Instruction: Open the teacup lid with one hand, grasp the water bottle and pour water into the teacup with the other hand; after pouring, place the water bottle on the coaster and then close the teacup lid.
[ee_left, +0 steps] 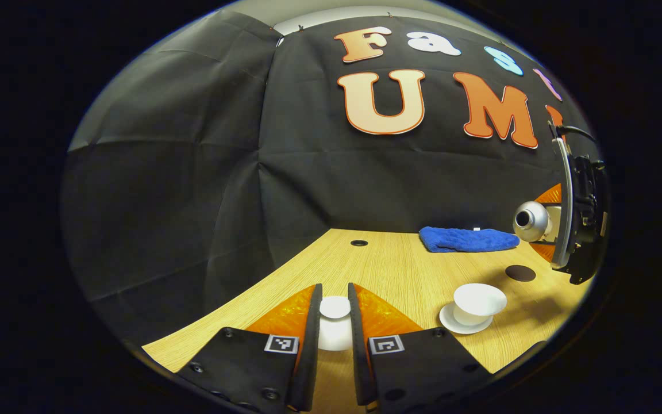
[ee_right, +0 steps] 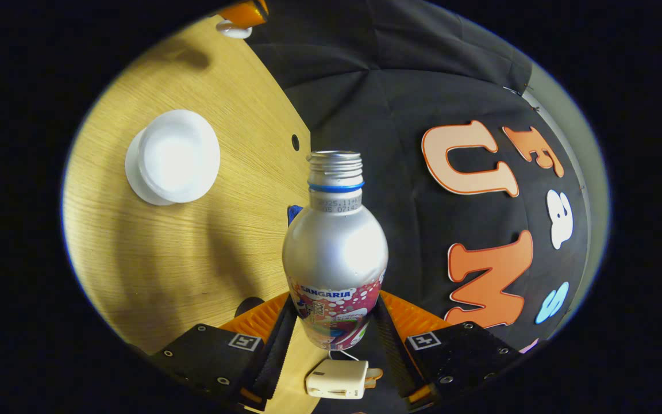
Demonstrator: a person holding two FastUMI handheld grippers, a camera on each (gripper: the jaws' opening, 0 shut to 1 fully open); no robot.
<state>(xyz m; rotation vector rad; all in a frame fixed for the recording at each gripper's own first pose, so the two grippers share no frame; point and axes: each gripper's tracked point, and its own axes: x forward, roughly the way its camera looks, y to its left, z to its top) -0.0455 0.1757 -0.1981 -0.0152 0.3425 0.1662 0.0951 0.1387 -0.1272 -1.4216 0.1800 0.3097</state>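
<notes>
My left gripper (ee_left: 335, 290) is shut on the white teacup lid (ee_left: 335, 322), held low over the table's near edge. The white teacup (ee_left: 478, 303) stands uncovered on its saucer to the right of it. Further right, my right gripper (ee_left: 545, 223) holds the silver water bottle (ee_left: 529, 221) tipped on its side above the table, its uncapped mouth facing the cup side. In the right gripper view my right gripper (ee_right: 337, 299) is shut on the bottle (ee_right: 335, 247), with the teacup (ee_right: 173, 156) to the upper left. No water stream shows. The dark round coaster (ee_left: 520, 272) lies behind the cup.
A blue cloth (ee_left: 468, 238) lies at the back of the wooden table (ee_left: 400, 270), near a small cable hole (ee_left: 358, 242). A small white plug-like device (ee_right: 337, 378) sits between my right fingers' bases. The left gripper (ee_right: 240, 16) peeks in at the top of the right gripper view.
</notes>
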